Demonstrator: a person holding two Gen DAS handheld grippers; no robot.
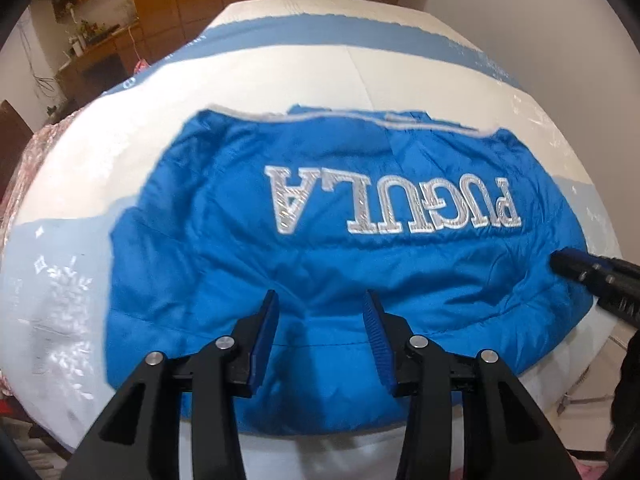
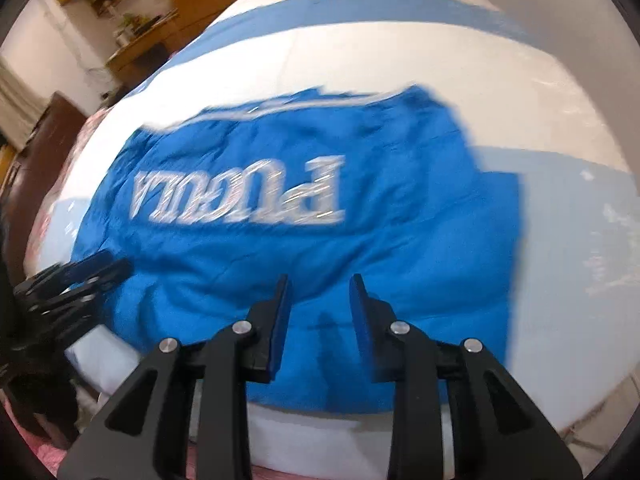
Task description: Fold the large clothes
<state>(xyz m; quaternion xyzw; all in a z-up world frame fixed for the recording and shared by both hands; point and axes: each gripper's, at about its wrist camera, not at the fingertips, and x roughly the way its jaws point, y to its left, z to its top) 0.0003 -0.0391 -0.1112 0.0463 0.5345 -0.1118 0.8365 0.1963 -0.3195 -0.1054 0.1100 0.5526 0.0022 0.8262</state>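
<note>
We held the left gripper (image 1: 320, 304) and right gripper (image 2: 319, 288) open, seemingly empty, over the folded blue jacket (image 1: 328, 248) on the table (image 1: 72, 168); pinch its near hem evenly with both.

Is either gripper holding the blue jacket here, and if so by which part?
Nothing is held. The left gripper and right gripper hang open above the jacket, with nothing pinched between their pads.

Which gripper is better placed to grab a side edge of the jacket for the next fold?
Marginal call: right. The right gripper sits over the blue jacket with its side edge close by, jaws open, nothing between. The left gripper hovers nearer the middle, also empty.
</note>
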